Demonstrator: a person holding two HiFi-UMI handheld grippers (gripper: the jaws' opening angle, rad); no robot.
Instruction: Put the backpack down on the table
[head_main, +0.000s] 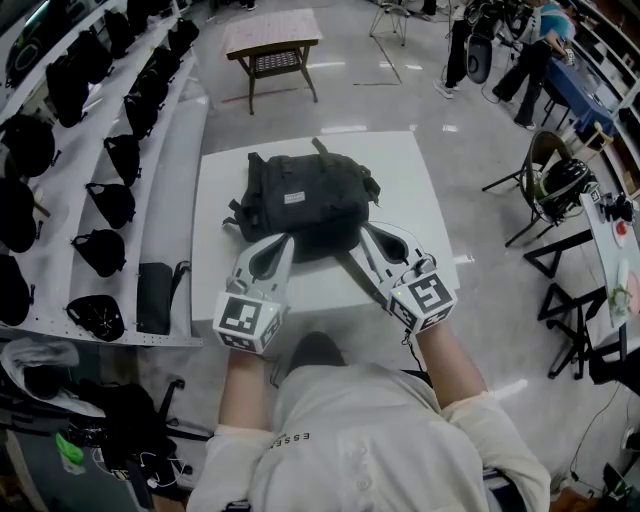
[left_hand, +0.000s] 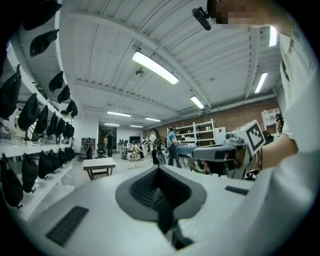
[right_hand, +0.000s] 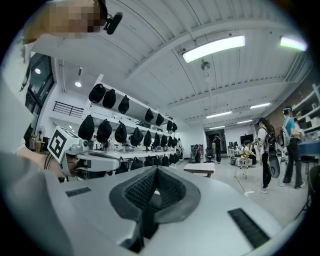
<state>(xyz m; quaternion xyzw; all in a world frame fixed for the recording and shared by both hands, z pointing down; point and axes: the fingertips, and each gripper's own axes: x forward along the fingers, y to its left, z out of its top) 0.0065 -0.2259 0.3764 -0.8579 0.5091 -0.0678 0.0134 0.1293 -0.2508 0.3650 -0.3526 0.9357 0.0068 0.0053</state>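
Backpack (head_main: 305, 205) lies flat on the white table (head_main: 415, 175), about its middle, so the putting-down looks done or nearly so. At the table's near edge the left gripper (head_main: 283, 240) and right gripper (head_main: 372, 232) point at the bag's near side, tips touching it or just short of it. Each gripper's own view shows its jaws pressed together, pads meeting along a dark seam. A dark strap (head_main: 358, 272) runs from the bag toward the table's near edge beside the right gripper. Whether either gripper pinches webbing cannot be made out, as the seam is thin and blurred.

To finish well, I judge any hold should be let go only once the bag's weight is fully on the table. The grippers should then draw straight back, so no strap snags and drags it. Neither gripper view shows the bag; both look over the table toward the ceiling. The bag's far side is hidden.
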